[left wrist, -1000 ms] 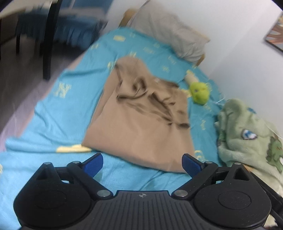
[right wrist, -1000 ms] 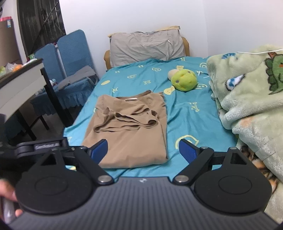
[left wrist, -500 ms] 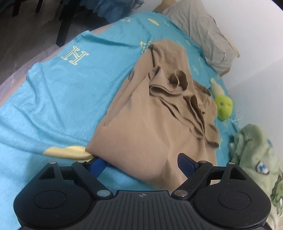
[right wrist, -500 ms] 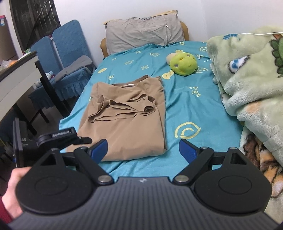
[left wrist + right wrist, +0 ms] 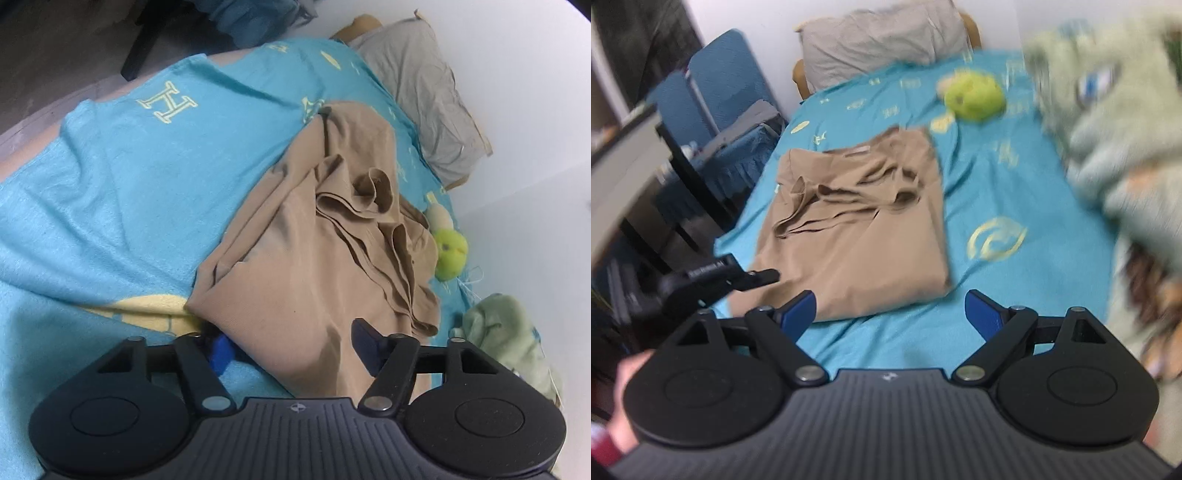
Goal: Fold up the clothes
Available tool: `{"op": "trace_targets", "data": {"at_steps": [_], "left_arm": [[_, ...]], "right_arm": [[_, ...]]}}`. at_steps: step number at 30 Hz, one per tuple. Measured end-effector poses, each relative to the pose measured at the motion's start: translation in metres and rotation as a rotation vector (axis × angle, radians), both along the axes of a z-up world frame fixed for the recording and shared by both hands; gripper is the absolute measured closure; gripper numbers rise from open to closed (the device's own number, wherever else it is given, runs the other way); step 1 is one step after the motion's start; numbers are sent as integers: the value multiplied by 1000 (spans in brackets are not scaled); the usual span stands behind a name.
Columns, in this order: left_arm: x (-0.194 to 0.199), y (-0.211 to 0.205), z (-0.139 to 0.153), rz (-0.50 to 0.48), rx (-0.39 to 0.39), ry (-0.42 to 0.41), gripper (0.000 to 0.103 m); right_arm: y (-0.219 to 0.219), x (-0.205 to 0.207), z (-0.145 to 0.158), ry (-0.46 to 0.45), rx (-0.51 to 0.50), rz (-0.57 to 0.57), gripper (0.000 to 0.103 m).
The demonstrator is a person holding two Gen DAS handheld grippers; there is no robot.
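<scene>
Grasp step: left gripper (image 5: 291, 347), jaws just closing, straddles the near hem of the tan garment (image 5: 314, 258) on the teal bedsheet (image 5: 110, 177), not yet pinched. Right gripper (image 5: 890, 308) spread, empty. Next: pinch, fold hem toward collar.

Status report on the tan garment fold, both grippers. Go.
Left gripper closing around near corner of tan garment, pads not yet pressing. Right gripper open, empty, short of the hem. Nothing in the way.
</scene>
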State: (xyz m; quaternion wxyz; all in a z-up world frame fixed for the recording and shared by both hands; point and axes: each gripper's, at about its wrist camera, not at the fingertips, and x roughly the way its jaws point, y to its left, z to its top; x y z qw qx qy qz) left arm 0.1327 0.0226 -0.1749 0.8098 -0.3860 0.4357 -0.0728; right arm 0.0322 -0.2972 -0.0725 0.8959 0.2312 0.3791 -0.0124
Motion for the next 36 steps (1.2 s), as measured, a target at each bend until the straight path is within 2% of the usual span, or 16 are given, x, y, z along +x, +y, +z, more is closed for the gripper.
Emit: {"op": "trace_targets", "data": {"at_steps": [2,5,7,10,12,13,15,18,19,20,21,22,26,29,32,36], "left_arm": [[1,1,-1,16,-2,2,54],[3,7,-6,51,-31,16,84],[3,11,-4,66,-76,-13,91],[1,14,5,73,-124,-79,93],[-2,11,13,69,-140,-126,94],[-3,12,16,70,-152,-143,94],[-6,15,21,74,-174,-166,95],[-9,19,26,80,-194,-187,95],[-10,18,27,77,-192,-193,95],[-10,17,29,75,-185,-200,95],[-11,15,31,73,-177,-208,95],[-15,17,35,68,-172,-221,95],[-29,21,62,57,-162,-290,96],[-43,26,87,50,-162,-346,96],[-67,28,117,27,-129,-386,96],[-109,29,148,13,-118,-380,96]], "right_arm": [[-11,8,-15,53,197,-41,14],[-16,22,-35,115,448,-102,14],[-10,32,-46,127,570,-121,14],[0,48,-67,167,718,-160,14],[0,56,-79,167,746,-204,15],[0,59,-84,165,756,-226,19],[-8,60,-87,132,699,-271,26],[-27,53,-88,85,659,-384,44],[-30,52,-89,69,655,-397,55],[-31,52,-88,59,650,-393,75],[-31,52,-87,48,644,-388,85],[-30,53,-82,28,629,-373,90],[-23,45,-43,-144,576,-315,92],[-22,33,-12,-225,564,-265,93],[-28,12,16,-249,537,-234,93],[-26,-24,42,-252,532,-228,93]]}}
